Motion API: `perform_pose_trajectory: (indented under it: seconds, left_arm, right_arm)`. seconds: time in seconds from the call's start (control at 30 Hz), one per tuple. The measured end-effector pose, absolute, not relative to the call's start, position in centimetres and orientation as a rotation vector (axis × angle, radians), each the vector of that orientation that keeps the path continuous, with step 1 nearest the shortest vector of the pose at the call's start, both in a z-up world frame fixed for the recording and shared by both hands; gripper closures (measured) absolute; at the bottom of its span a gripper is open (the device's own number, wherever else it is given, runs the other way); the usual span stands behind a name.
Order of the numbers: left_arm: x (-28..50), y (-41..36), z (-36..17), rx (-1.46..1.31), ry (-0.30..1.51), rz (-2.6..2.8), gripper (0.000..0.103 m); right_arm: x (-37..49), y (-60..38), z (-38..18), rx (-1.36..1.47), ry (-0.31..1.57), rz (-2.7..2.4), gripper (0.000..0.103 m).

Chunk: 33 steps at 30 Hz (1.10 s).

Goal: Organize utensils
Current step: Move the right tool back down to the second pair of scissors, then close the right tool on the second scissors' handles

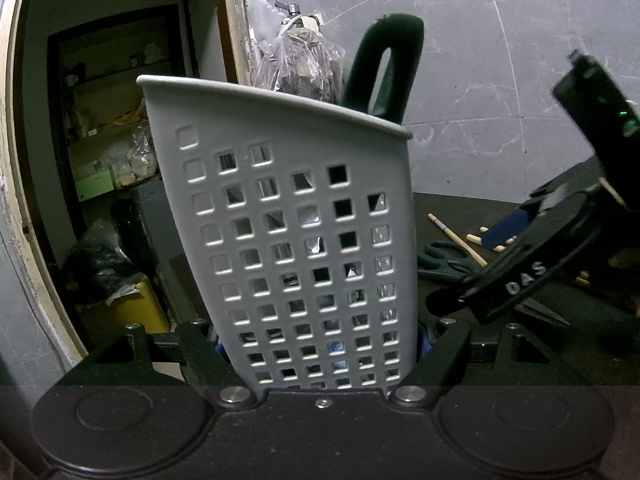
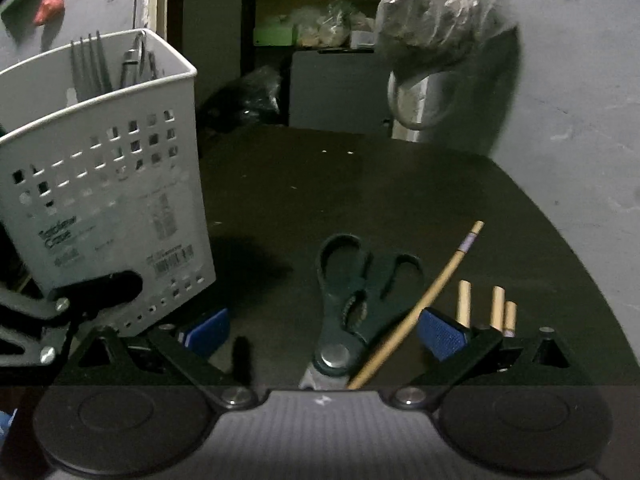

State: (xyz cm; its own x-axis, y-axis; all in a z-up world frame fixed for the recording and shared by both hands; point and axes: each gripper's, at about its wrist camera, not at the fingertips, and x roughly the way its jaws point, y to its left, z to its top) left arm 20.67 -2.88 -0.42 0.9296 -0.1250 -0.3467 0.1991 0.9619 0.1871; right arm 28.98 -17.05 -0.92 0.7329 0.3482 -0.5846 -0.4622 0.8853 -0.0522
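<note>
The white perforated utensil caddy (image 1: 304, 240) was held at its lower walls by the left gripper (image 1: 320, 354), the blue pads pressed against either side of it. It was seen tilted, its rim slanting down to the right in the left wrist view. A dark green looped handle (image 1: 382, 68) stood up out of it on the right; from the right wrist view, fork tines (image 2: 90, 64) and other metal utensils (image 2: 138, 62) were seen rising above its rim (what exactly the latter were could not be told).

The right gripper (image 2: 324, 332) was held low over the dark tabletop (image 2: 360, 184) with its jaws spread wide and nothing pinched between them. Between its blue pads (image 2: 442, 336) lay green-handled kitchen scissors (image 2: 356, 300), handles pointing away from the camera, with a single wooden chopstick (image 2: 424, 304) laid slantwise over them. Three further chopstick ends (image 2: 498, 306) were seen just right of the right-hand pad.
</note>
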Motion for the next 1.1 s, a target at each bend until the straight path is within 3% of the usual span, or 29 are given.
perform_pose_trajectory:
  seconds: [0.17, 0.5, 0.67, 0.73, 0.83, 1.1]
  left_arm:
    - [20.7, -2.9, -0.4, 0.222, 0.34, -0.165, 0.024]
    - [20.6, -2.9, -0.5, 0.219, 0.339, -0.163, 0.024]
    - [20.6, -2.9, -0.5, 0.216, 0.339, -0.163, 0.024]
    - [20.6, -2.9, -0.5, 0.217, 0.339, -0.163, 0.024]
    - [20.6, -2.9, -0.5, 0.216, 0.339, -0.163, 0.024]
    - [20.6, -2.9, -0.5, 0.215, 0.339, -0.164, 0.024]
  right_arm:
    - [30.7, -16.6, -1.2, -0.219, 0.601, 0.441, 0.004]
    - [31.8, -17.3, -1.4, -0.217, 0.614, 0.414, 0.027]
    - [31.1, -17.7, -1.4, -0.212, 0.62, 0.393, 0.031]
    - [30.5, -17.9, -1.3, -0.216, 0.613, 0.388, 0.045]
    - [29.7, -18.1, -1.2, -0.22, 0.61, 0.393, 0.053]
    - [26.4, -19.0, -1.1, -0.199, 0.646, 0.464, 0.062]
